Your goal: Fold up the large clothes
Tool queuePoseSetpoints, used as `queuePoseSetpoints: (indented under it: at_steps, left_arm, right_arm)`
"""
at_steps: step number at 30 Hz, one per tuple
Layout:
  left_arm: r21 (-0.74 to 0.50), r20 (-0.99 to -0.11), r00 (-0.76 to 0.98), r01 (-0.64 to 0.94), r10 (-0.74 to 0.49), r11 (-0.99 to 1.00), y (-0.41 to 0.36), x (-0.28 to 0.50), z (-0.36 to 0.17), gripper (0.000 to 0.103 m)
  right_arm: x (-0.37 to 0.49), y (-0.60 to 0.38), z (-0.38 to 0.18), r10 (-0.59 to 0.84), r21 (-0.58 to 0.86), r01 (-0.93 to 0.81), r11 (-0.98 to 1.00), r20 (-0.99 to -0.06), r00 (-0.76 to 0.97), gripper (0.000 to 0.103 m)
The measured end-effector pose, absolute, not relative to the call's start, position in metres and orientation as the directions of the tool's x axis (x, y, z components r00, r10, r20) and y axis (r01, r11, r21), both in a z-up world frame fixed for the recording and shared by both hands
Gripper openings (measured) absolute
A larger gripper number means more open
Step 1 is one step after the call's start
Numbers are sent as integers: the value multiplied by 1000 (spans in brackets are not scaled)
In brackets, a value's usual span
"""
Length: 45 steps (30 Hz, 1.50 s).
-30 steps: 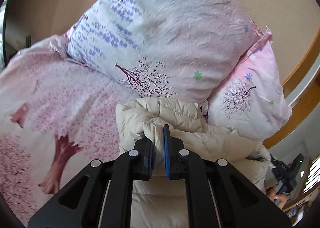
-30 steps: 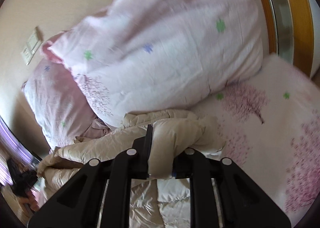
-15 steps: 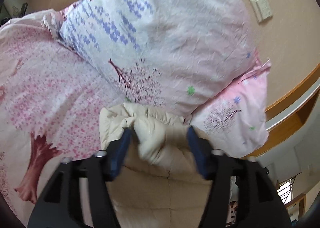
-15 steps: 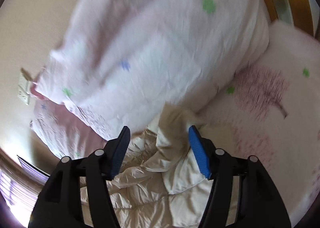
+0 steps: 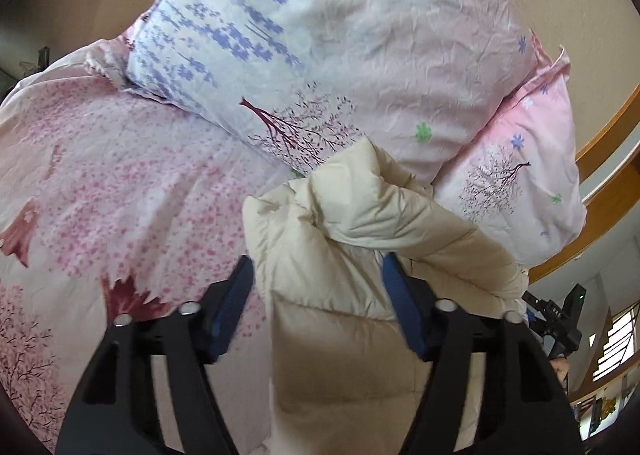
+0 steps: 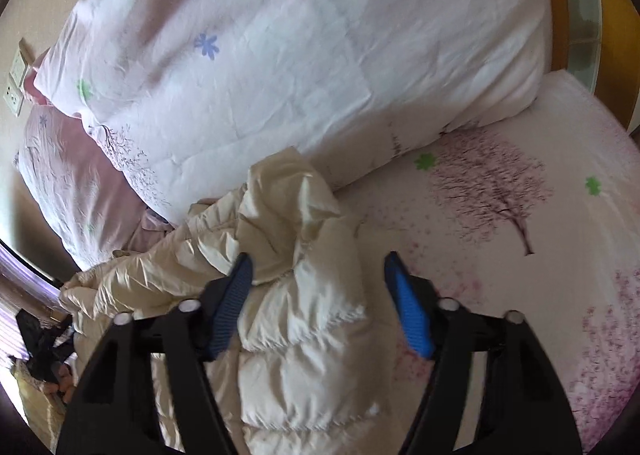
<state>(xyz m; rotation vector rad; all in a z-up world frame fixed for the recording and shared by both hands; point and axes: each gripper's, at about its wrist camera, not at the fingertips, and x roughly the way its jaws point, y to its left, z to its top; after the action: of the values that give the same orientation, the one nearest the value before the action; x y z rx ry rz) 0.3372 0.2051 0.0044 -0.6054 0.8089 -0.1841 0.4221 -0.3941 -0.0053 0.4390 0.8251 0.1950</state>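
A cream puffer jacket [image 5: 360,215] lies folded on the pink flowered bed sheet [image 5: 120,175], its far end up against the pillows. My left gripper [image 5: 318,267] straddles the jacket's near left part. Its jaws are closing, the padded cloth lies between them, and the blue pads do not press on it. In the right wrist view the jacket [image 6: 304,315] lies rumpled under my right gripper [image 6: 319,261]. Those jaws are closing too: the left pad brushes the cloth, while the right pad stands apart over the sheet [image 6: 520,255].
A large pillow [image 5: 360,35] with purple flowers and a smaller pink one [image 5: 520,159] lean on the wall behind the jacket. The big pillow [image 6: 300,55] fills the right view. A wooden bed frame [image 5: 608,127] runs at the right, and wall sockets [image 6: 16,83] sit at the left.
Both grippers were shut on folds of the jacket, then opened wide and let go. The jacket now rests on the bed, and the jaws have narrowed a little since.
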Motion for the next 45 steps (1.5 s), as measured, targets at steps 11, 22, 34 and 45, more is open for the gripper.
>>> queuePoseSetpoints:
  at_steps: [11, 22, 34, 45]
  left_arm:
    - [-563, -653, 694, -177, -303, 807, 205, 349, -12, 7]
    - [-554, -697, 663, -256, -273, 792, 205, 359, -21, 8]
    - [-525, -553, 770, -24, -319, 851, 171, 332, 31, 39]
    - [-460, -687, 699, -205, -200, 864, 170, 400, -10, 39]
  right_arm:
    - [420, -404, -7, 261, 493, 129, 860, -644, 719, 7]
    - [437, -378, -29, 45, 261, 276, 925, -797, 603, 19]
    - [418, -344, 8, 284, 379, -10, 925, -676, 680, 34]
    - [486, -353, -39, 126, 307, 250, 918, -826, 549, 32]
